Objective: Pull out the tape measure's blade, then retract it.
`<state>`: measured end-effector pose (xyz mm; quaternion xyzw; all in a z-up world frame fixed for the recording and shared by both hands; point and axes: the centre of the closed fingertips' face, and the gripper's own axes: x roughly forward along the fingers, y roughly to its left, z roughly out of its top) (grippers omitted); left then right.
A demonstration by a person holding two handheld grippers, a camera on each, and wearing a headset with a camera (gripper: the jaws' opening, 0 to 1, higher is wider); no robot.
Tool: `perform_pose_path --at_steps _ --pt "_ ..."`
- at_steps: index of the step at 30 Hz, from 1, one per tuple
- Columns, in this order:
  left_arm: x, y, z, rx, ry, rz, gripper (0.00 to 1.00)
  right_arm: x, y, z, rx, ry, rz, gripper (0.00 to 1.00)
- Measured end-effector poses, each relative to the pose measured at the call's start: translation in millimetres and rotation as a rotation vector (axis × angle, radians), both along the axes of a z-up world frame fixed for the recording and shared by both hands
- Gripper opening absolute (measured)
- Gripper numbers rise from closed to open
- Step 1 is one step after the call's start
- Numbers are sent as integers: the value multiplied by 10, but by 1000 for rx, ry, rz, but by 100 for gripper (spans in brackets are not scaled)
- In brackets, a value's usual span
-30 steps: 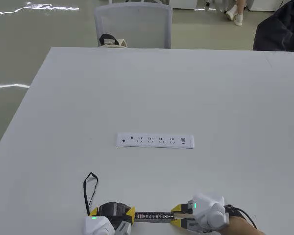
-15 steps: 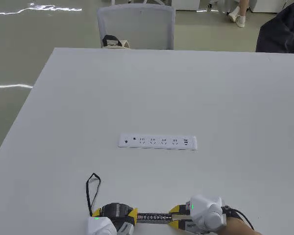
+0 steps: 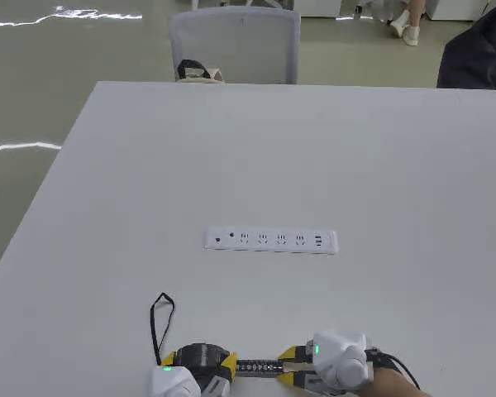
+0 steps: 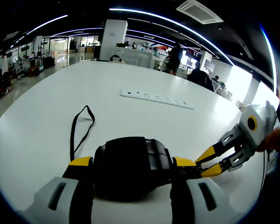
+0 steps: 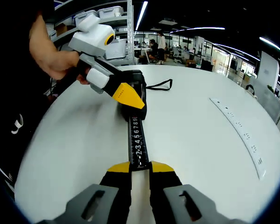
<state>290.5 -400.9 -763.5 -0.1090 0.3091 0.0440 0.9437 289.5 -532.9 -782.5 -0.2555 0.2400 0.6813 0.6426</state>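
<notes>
Head view, bottom edge: left gripper (image 4: 131,162) clenched around the black tape measure (image 3: 198,356), right gripper (image 5: 140,166) pinching its extended blade (image 5: 136,137), numerals 2 to 9 legible. Bare white table (image 3: 314,149) stretches toward frame top beyond a central power strip (image 3: 270,240).

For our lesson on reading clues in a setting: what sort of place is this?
Probably an open-plan office or workshop: a big white table with a power strip on it, a grey chair at its far edge, and long ceiling lights overhead.
</notes>
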Motion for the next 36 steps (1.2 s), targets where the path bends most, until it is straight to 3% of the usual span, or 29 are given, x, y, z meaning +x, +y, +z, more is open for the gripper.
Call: perform_pose_path --at_steps 19,22,36 --pt "-3 -4 -7 -17 1 -10 63 -25 241 -3 15 0 14 12" --pt "8 21 -57 -25 0 -14 63 -41 289 11 18 2 17 12" --pt "-16 14 -37 -65 5 -50 63 -125 578 18 46 14 23 12"
